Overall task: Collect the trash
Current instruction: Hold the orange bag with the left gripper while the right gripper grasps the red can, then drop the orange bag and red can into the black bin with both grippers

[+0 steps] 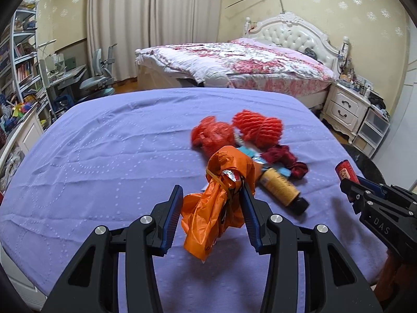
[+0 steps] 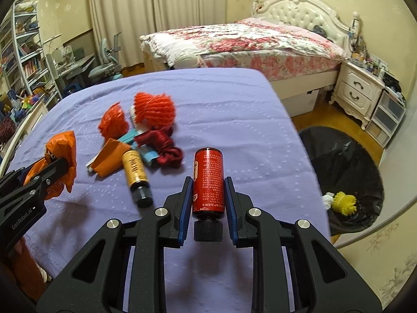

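Observation:
My left gripper (image 1: 211, 186) is shut on a crumpled orange plastic bag (image 1: 216, 214), which hangs a little above the purple-covered table (image 1: 104, 156). My right gripper (image 2: 208, 179) is shut on a red bottle (image 2: 208, 182) with its black cap pointing back at the camera. On the cloth lie two red foam nets (image 1: 212, 135) (image 1: 258, 127), a dark red cloth (image 1: 284, 159), a yellow bottle (image 1: 281, 187) with a black cap, blue packaging (image 1: 247, 154) and an orange wrapper (image 2: 112, 159). A bin lined with a black bag (image 2: 341, 161) stands on the floor right of the table, a yellow foam net (image 2: 345, 203) inside.
Beyond the table stands a bed (image 1: 234, 62) with a floral cover. A white nightstand (image 2: 357, 91) and plastic drawers (image 2: 388, 114) stand at the right. A desk chair (image 1: 99, 78), a desk and full shelves (image 1: 20, 60) fill the left side.

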Demonstrator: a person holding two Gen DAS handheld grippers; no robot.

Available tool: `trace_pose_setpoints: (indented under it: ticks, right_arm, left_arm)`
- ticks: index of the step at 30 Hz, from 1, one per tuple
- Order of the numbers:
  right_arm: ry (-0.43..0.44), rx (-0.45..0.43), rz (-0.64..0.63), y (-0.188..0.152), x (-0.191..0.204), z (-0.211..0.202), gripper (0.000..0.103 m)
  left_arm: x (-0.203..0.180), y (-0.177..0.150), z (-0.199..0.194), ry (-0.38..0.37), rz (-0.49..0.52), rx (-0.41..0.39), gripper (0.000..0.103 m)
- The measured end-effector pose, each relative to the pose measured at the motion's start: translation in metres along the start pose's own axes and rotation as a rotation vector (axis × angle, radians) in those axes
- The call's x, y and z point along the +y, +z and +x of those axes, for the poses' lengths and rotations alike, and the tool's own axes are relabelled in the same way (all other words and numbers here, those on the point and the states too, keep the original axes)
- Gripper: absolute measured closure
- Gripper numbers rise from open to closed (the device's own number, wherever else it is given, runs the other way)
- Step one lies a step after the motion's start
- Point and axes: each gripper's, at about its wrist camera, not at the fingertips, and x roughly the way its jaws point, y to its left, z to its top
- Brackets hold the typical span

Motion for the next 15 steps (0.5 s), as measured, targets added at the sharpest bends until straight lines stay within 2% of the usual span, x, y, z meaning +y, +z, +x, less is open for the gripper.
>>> trace_pose_setpoints:
  ticks: [15]
  right_arm:
    - [-0.191, -0.089, 0.150, 0.012, -0.099, -0.023, 0.080]
  left_arm:
    - [-0.106, 0.031, 0.009, -0.174, 0.139, -0.065, 0.058]
